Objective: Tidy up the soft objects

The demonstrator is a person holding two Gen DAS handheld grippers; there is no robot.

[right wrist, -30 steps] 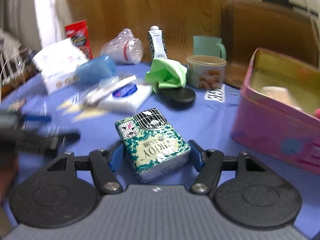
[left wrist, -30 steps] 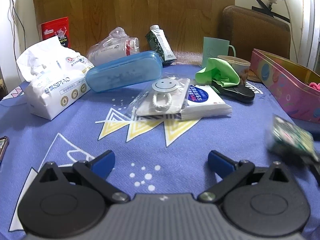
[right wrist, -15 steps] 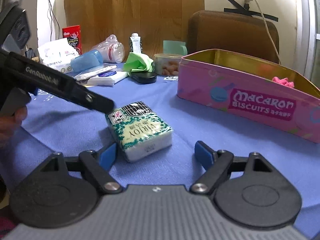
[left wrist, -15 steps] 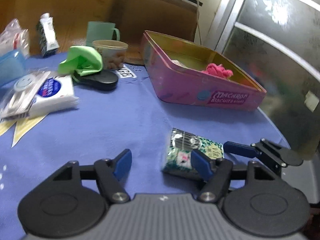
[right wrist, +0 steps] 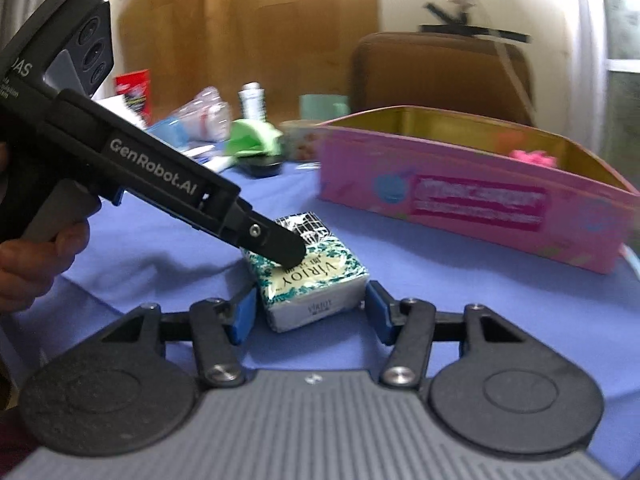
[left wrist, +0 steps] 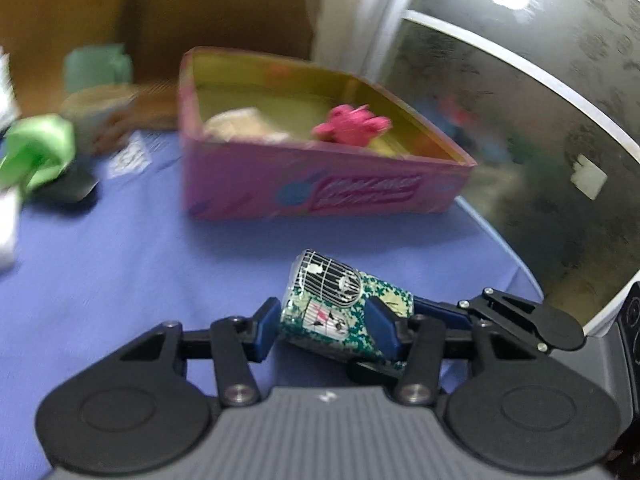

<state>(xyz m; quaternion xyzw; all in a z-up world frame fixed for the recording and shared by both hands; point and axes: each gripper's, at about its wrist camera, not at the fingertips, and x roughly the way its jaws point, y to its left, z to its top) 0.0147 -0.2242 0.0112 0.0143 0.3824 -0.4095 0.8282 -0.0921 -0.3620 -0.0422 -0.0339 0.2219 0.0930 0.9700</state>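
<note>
While formerly wide apart, left gripper (left wrist: 322, 326) now clamped on tissue pack (left wrist: 340, 308); right gripper (right wrist: 310, 308) narrowed, flanking it without contact.

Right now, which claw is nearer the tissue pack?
Left. Both claws have just been closing: left claw pinches the tissue pack; right claw straddles its end, slim gaps showing.

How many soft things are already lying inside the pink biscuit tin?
2 visible: a pink fluffy item toward the right, a beige item toward the left of the pink tin. Its wall may hide more.
</note>
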